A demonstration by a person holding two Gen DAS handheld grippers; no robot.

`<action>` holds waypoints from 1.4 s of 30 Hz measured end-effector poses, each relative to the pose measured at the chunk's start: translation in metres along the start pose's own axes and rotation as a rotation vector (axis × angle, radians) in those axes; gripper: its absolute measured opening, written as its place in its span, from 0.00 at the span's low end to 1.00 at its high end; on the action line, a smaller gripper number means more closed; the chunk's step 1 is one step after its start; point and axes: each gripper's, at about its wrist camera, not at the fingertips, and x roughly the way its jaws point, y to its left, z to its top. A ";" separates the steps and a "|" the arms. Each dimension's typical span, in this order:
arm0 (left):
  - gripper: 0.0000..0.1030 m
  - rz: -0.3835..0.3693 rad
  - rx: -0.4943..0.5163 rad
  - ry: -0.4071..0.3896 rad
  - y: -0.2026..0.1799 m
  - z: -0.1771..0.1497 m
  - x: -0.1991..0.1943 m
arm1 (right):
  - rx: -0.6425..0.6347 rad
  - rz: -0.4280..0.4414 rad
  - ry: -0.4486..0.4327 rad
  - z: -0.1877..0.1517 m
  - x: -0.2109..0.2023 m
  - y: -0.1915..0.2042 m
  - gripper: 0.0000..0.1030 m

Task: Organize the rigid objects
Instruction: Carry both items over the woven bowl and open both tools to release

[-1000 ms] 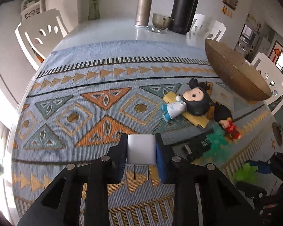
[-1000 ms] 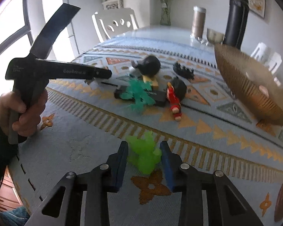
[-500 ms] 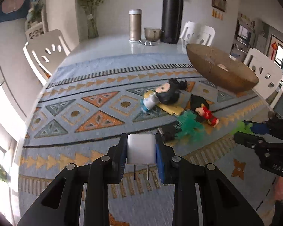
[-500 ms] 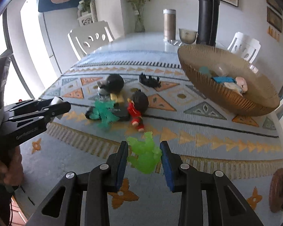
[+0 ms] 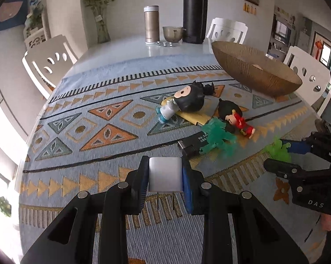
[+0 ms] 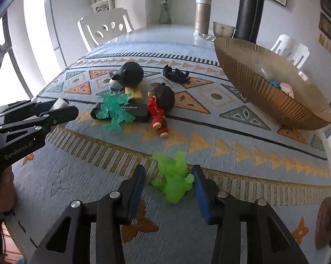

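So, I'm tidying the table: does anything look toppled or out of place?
Yes. The black-headed figure and the red-clothed figure lie toppled on their sides, and the teal figure sprawls across a black box rather than standing.
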 end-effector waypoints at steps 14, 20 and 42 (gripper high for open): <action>0.24 -0.021 -0.007 -0.077 -0.009 0.028 -0.037 | 0.085 0.052 -0.240 0.013 -0.082 -0.029 0.33; 0.24 -0.128 0.019 -0.205 -0.034 0.097 -0.076 | 0.153 -0.074 -0.388 0.061 -0.152 -0.065 0.33; 0.24 -0.293 0.045 -0.011 -0.138 0.181 0.054 | 0.528 -0.245 -0.204 0.098 -0.083 -0.177 0.33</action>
